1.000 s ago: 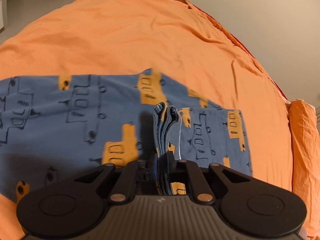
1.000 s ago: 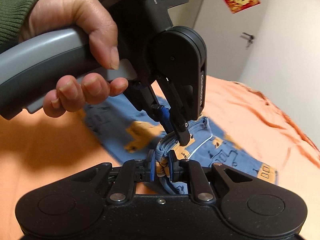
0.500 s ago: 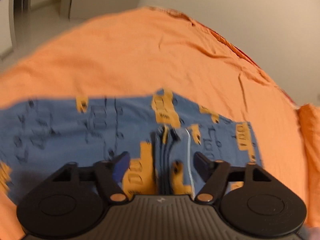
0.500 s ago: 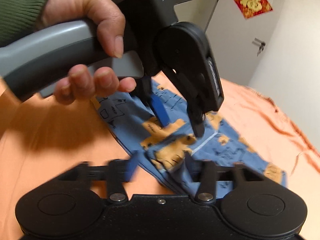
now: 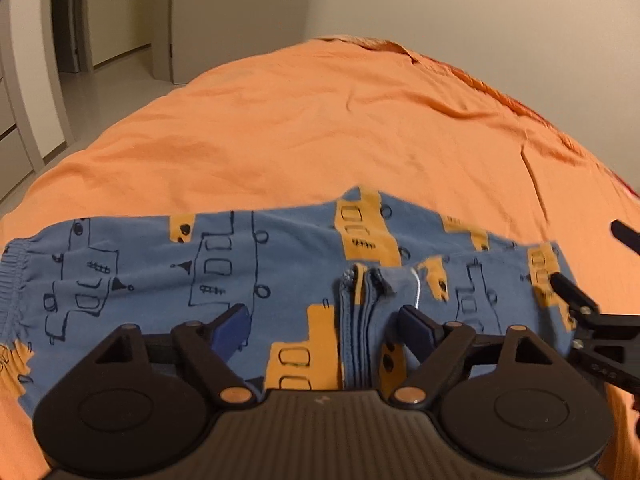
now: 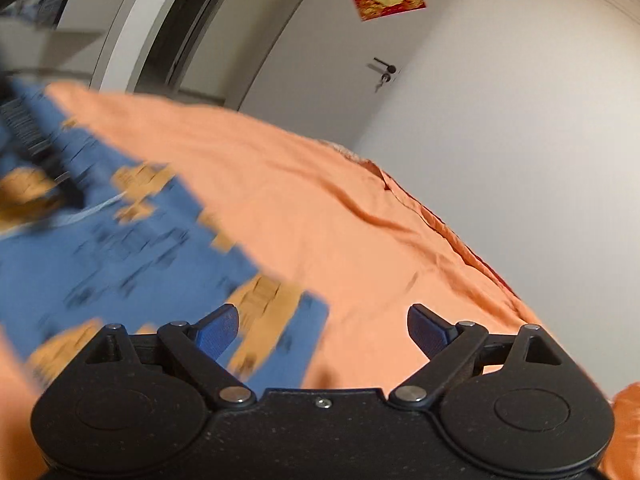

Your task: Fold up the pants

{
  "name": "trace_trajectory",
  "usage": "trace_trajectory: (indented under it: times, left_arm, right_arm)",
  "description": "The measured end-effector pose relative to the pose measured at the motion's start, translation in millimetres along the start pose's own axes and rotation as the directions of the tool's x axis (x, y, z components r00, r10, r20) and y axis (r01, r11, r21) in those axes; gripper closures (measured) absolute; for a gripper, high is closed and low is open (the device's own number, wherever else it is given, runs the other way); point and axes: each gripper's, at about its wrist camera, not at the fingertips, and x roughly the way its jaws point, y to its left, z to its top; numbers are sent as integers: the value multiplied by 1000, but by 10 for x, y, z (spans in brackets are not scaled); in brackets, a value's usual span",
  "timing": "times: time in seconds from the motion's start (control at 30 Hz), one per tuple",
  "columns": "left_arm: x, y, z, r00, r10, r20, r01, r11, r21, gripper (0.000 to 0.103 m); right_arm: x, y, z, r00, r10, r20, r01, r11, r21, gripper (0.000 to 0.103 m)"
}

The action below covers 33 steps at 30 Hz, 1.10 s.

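Now both grippers' fingers, just opened, stand wide apart above the folded pants [image 5: 248,264] on the orange bedsheet [image 5: 320,128].

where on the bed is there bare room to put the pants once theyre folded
Bare orange sheet spreads beyond the pants' far edge, up to the wall side. The near strip is crowded: pants, left gripper over the bunched hems, right gripper at the pants' right end.

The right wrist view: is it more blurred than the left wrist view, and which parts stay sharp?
Right wrist view: yes, the pants are smeared by motion blur, while the right tongs and the door handle are sharp. Left wrist view: only mild softness, the pants' print is readable; fisheye bends the orange sheet.
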Motion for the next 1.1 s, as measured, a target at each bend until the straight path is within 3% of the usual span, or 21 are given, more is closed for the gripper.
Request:
trace_trajectory:
  times: [0.17, 0.3, 0.4, 0.5, 0.57, 0.63, 0.7, 0.77, 0.83, 0.93, 1.0, 1.07, 1.1]
  left_arm:
    - [193, 27, 107, 998, 66, -14, -66, 997, -37, 11]
    - [144, 82, 30, 998, 51, 24, -51, 999, 10, 10]
    - [-102, 190, -63, 998, 20, 59, -17, 999, -43, 6]
    - [-339, 251, -270, 996, 0, 94, 7, 997, -79, 0]
    - [-300, 196, -432, 996, 85, 16, -85, 996, -14, 1]
    - [-347, 128, -587, 983, 183, 21, -184, 981, 58, 2]
    - [-551, 138, -655, 982, 185, 41, -187, 981, 52, 2]
    - [-808, 247, -683, 985, 154, 73, -152, 988, -34, 0]
    - [-1001, 435, -687, 985, 150, 86, -135, 977, -165, 0]
    - [-1102, 783, -740, 985, 144, 97, -101, 931, -352, 0]
    - [-1063, 1042, -830, 984, 136, 114, -73, 896, -438, 0]
    - [-993, 1268, -897, 980, 168, 108, -89, 851, -518, 0]
    - [-959, 1364, -912, 979, 182, 96, -99, 827, -553, 1]
  right_arm:
    - [372, -45, 74, 999, 49, -20, -48, 999, 18, 10]
    - [557, -272, -86, 995, -63, -75, 64, 998, 16, 4]
    - [452, -458, -145, 992, -76, -103, 81, 996, 47, 11]
    - [37, -336, -104, 1000, 3, 1, -3, 1000, -2, 2]
    - [-188, -131, -92, 997, 70, 39, -69, 997, -33, 1]
    - [-259, 148, -139, 993, 122, 10, -121, 989, -83, 1]
    - [-270, 373, -253, 995, 97, -10, -98, 987, -130, 2]
    - [-334, 369, -196, 996, 86, 2, -85, 990, -115, 2]
    - [-393, 311, -56, 990, 134, 41, -131, 989, -66, 3]
    - [-424, 329, 222, 973, 204, 105, -204, 979, -6, 1]
    - [-369, 452, 411, 950, 283, 131, -287, 958, 19, 1]
    - [-251, 676, 532, 925, 365, 110, -367, 930, -4, 1]
    - [-153, 830, 554, 917, 395, 50, -393, 918, -48, 1]
